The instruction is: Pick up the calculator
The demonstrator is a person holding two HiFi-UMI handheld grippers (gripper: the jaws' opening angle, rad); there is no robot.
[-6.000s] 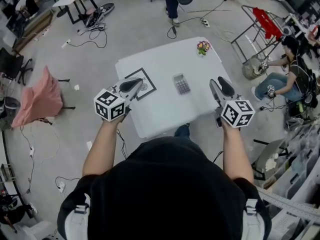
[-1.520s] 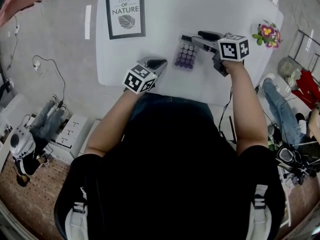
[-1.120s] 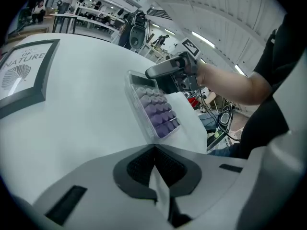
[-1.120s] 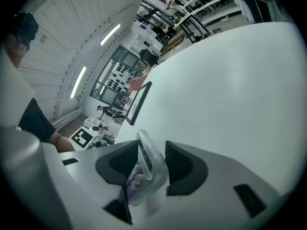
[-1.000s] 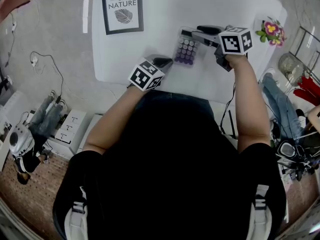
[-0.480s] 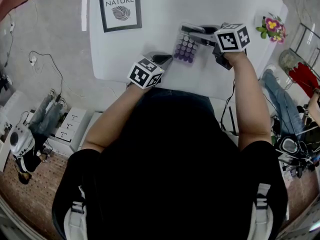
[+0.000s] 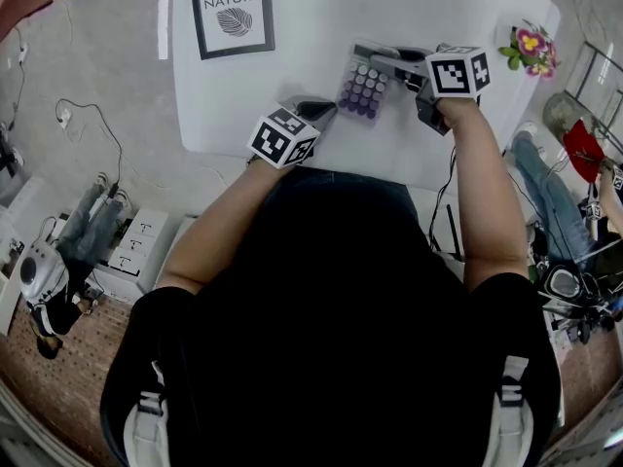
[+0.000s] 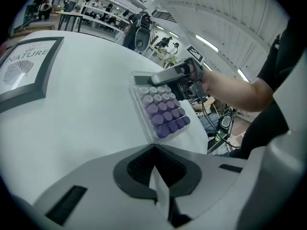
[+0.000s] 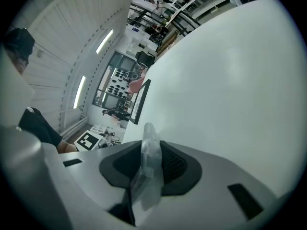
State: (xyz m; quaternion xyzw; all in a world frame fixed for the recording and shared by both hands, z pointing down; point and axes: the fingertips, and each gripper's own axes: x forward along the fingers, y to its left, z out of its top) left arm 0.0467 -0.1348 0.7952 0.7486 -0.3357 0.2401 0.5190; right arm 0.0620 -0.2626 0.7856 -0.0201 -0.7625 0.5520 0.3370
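— White table (image 7: 302,17) fills the upper frame, grey cabled floor (image 7: 88,86) left. Calculator (image 7: 361,91)?
— Upper centre, top edge pinched in right gripper (image 7: 364,57), jaws just closing. Left gripper (image 7: 319,109) lower left of it, clenched, empty.

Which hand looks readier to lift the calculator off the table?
Right. The right gripper has just been closing its jaws on the clear far edge of the calculator, which stands between them. The left gripper is only near it, jaws together and empty.
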